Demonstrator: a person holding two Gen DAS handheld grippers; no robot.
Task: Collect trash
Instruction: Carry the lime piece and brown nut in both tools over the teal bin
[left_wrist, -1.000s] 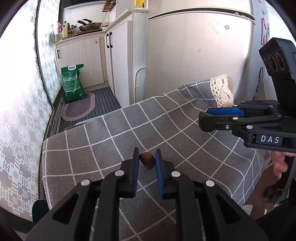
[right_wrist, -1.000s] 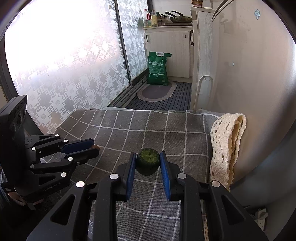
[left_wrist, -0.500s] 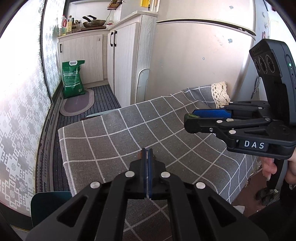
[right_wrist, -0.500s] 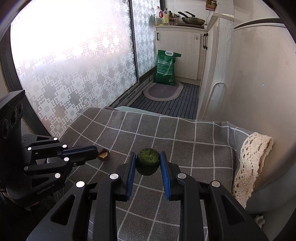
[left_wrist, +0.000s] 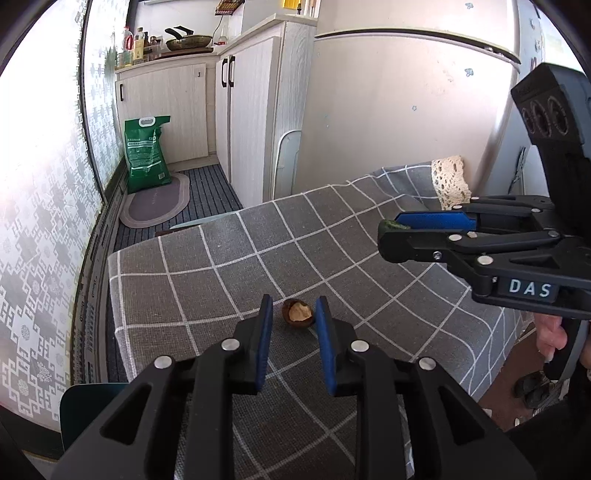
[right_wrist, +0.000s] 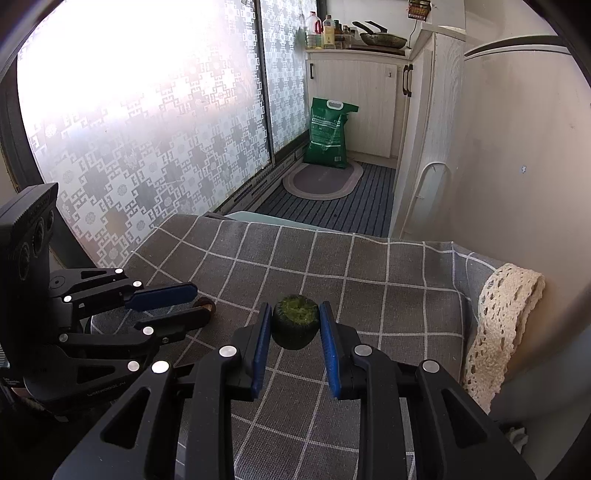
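Since half a second ago the left tongs (left_wrist: 293, 323) have been opening and now stand parted around a light, brittle nut shell (left_wrist: 297, 313) on the tabletop (left_wrist: 369, 251), best pinched across its rounded sides, while the right tongs (right_wrist: 295, 330) clamp a soft green scrap (right_wrist: 295, 320).

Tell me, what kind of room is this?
It looks like a small home kitchen. A frying pan and bottles sit on a counter over white cabinets, a fridge stands on the right, and a table with a grey checked cloth is in front.
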